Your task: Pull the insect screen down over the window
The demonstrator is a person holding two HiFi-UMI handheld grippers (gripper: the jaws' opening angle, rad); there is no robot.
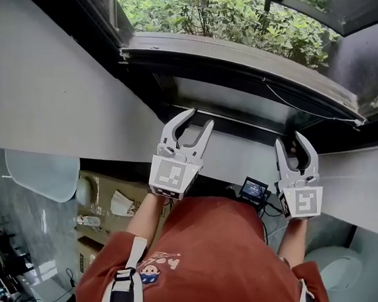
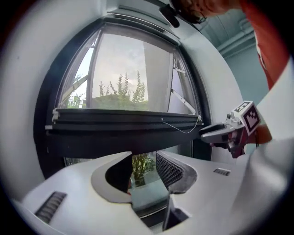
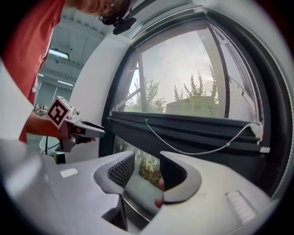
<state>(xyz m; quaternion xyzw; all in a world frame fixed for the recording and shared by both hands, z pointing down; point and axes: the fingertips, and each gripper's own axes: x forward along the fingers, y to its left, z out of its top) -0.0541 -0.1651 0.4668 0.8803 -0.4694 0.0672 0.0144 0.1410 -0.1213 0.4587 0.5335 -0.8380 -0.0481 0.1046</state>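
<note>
The insect screen's dark bottom bar [image 1: 235,66] runs across the window partway down, with mesh above it and an open gap below. It also shows in the left gripper view [image 2: 124,120] and the right gripper view [image 3: 183,126]. A thin white cord [image 3: 197,149] hangs in a loop under the bar. My left gripper [image 1: 189,125] is open just below the bar's left half, nothing between its jaws [image 2: 143,167]. My right gripper [image 1: 295,143] is open under the bar's right part, also empty [image 3: 147,172]. Neither touches the bar.
The white sill [image 1: 240,157] lies under both grippers, and a white wall [image 1: 53,91] stands to the left. Green bushes [image 1: 232,15] are outside. A small screen device [image 1: 253,189] sits below the sill. Cardboard boxes [image 1: 103,208] stand on the floor at left.
</note>
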